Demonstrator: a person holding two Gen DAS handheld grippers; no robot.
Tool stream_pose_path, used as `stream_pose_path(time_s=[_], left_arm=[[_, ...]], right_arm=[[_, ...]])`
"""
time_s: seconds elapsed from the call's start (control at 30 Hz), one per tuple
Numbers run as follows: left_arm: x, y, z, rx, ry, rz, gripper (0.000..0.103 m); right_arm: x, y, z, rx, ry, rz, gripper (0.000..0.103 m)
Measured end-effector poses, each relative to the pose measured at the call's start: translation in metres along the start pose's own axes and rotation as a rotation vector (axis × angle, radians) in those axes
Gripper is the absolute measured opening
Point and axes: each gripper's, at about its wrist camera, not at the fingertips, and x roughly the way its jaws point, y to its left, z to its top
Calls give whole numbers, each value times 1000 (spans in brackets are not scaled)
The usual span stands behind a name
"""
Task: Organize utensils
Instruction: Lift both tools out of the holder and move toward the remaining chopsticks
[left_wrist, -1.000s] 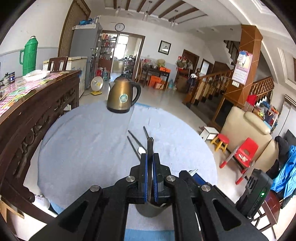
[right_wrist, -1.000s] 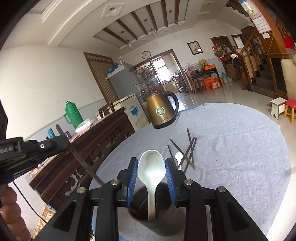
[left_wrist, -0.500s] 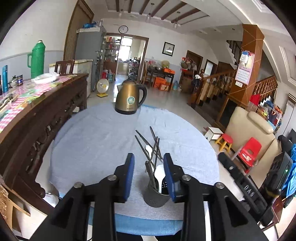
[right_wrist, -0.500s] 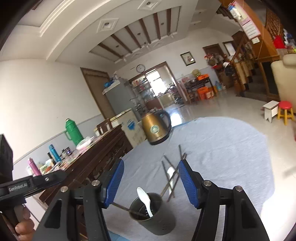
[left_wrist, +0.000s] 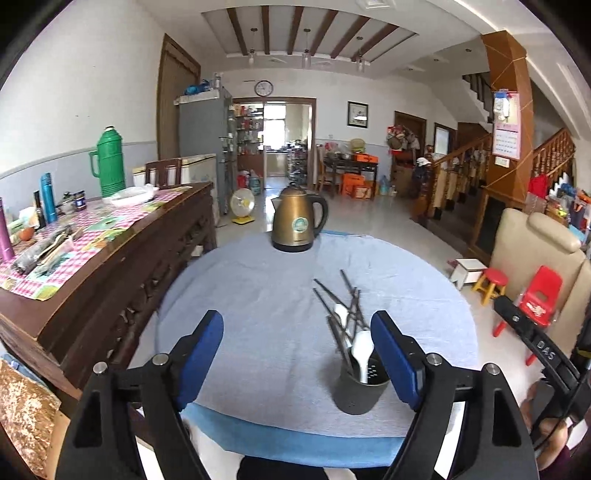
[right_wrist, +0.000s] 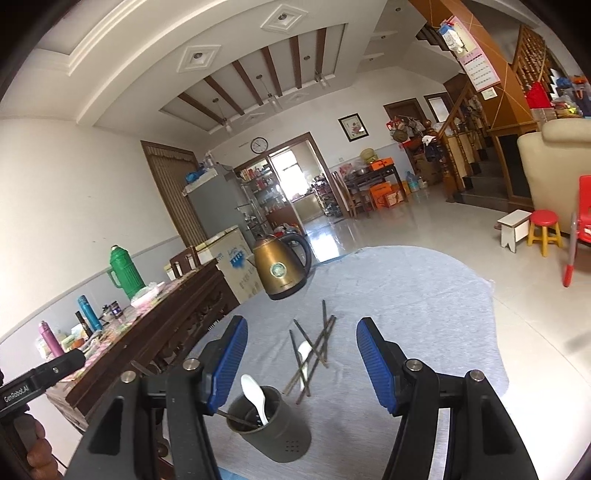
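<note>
A dark grey utensil holder (left_wrist: 360, 391) (right_wrist: 273, 424) stands near the front edge of the grey cloth (left_wrist: 258, 295). It holds a white spoon (left_wrist: 364, 350) (right_wrist: 255, 395) and a dark chopstick (left_wrist: 338, 339) (right_wrist: 236, 417). Behind it, several chopsticks (left_wrist: 351, 299) (right_wrist: 314, 350) lie crossed over a second white spoon (left_wrist: 340, 312) (right_wrist: 304, 352). My left gripper (left_wrist: 295, 332) hangs back from the holder with its jaws opening and nothing between them. My right gripper (right_wrist: 301, 332) is open and empty, above and behind the holder.
A bronze kettle (left_wrist: 297, 225) (right_wrist: 282, 271) stands at the far side of the round table. A dark wooden sideboard (left_wrist: 110, 258) with bottles and a green flask (left_wrist: 107, 166) runs along the left. Small stools and a red chair (left_wrist: 539, 299) stand on the floor to the right.
The left gripper let its chopstick go into the holder, opened wide and drew back. The right gripper released the white spoon into the holder, opened and pulled back and up.
</note>
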Motion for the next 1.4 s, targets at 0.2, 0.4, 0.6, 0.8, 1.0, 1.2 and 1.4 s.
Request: stream_pose_path(time_s=[0.2, 0.4, 0.6, 0.8, 1.0, 1.2, 1.4], left_arm=[[-5, 5, 1, -6, -7, 47, 83], [-11, 3, 3, 29, -35, 108, 84], [-6, 7, 0, 47, -30, 164, 84], [-2, 14, -3, 47, -26, 199, 84], [4, 23, -7, 46, -19, 230, 85], [21, 31, -14, 40, 10, 261, 85], [41, 38, -23, 38, 54, 266, 85]], right_arm=[[1, -10, -5, 14, 28, -16, 65], [-1, -4, -8, 4, 50, -4, 65], [-2, 18, -13, -45, 74, 31, 65], [4, 38, -23, -82, 115, 44, 65], [11, 46, -31, -109, 155, 30, 65], [21, 46, -37, -116, 193, -17, 67], [34, 49, -47, -150, 249, -40, 67]])
